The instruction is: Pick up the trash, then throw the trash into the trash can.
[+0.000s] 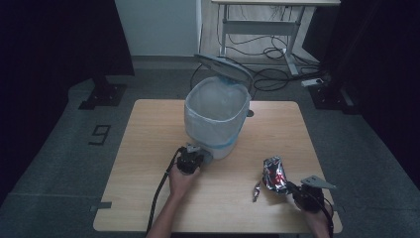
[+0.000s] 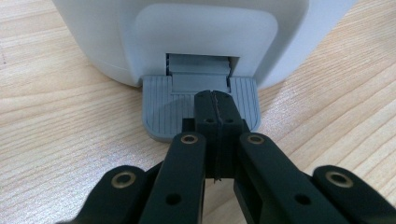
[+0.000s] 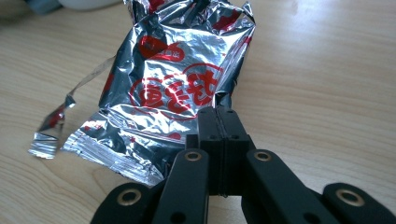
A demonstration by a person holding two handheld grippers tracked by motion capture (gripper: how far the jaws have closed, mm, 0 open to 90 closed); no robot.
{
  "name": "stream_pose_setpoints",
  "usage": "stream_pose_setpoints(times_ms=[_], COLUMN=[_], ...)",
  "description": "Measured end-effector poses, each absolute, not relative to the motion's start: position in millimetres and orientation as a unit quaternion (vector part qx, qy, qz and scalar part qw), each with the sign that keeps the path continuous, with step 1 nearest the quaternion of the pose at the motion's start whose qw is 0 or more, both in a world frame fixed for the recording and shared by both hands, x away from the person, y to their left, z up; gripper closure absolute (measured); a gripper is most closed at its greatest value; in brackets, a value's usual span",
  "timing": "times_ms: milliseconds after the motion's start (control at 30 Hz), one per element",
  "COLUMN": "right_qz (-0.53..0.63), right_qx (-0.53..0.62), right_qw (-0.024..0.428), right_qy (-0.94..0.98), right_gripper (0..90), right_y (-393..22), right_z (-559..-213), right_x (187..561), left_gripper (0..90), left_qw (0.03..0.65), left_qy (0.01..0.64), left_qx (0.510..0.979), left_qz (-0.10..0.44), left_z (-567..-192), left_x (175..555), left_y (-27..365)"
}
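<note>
Bin (image 1: pixel 216 116) at table (image 1: pixel 148 148) centre, lid (image 1: pixel 223 67) raised behind. Pedal (image 2: pixel 163 109) at near base. Bag (image 1: pixel 275 174) front right; scrap (image 1: pixel 256 191) just left of it.

closed gripper (image 2: pixel 215 100) on bin pedal (image 2: pixel 163 109)

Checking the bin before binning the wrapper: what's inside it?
The white bin holds a clear liner under its raised lid; nothing visible inside, though its bottom is hidden.

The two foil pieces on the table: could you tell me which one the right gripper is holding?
The right gripper is shut on the large crumpled foil snack bag with red print. The small torn foil strip lies loose on the table to the bag's left, untouched.
</note>
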State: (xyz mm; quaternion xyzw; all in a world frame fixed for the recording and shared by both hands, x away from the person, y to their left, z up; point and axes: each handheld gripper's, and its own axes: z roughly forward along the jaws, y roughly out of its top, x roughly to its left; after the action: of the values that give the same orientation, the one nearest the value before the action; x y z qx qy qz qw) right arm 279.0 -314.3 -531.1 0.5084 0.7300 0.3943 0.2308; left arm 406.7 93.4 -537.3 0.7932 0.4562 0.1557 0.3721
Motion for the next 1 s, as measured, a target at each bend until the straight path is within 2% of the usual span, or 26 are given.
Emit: stream_pose_setpoints(times_ms=[1000], right_qz=[0.462], right_qx=[0.468], right_qw=[0.254], right_qy=[0.71], right_gripper=[89.4], right_y=[-312.0], right_z=[-491.9], right_x=[263.8], left_gripper=[90.0], left_qw=[0.375], left_qy=[0.455], left_qx=[0.793], left_qz=[0.151], left_z=[-537.6], left_x=[407.6], left_y=[95.1])
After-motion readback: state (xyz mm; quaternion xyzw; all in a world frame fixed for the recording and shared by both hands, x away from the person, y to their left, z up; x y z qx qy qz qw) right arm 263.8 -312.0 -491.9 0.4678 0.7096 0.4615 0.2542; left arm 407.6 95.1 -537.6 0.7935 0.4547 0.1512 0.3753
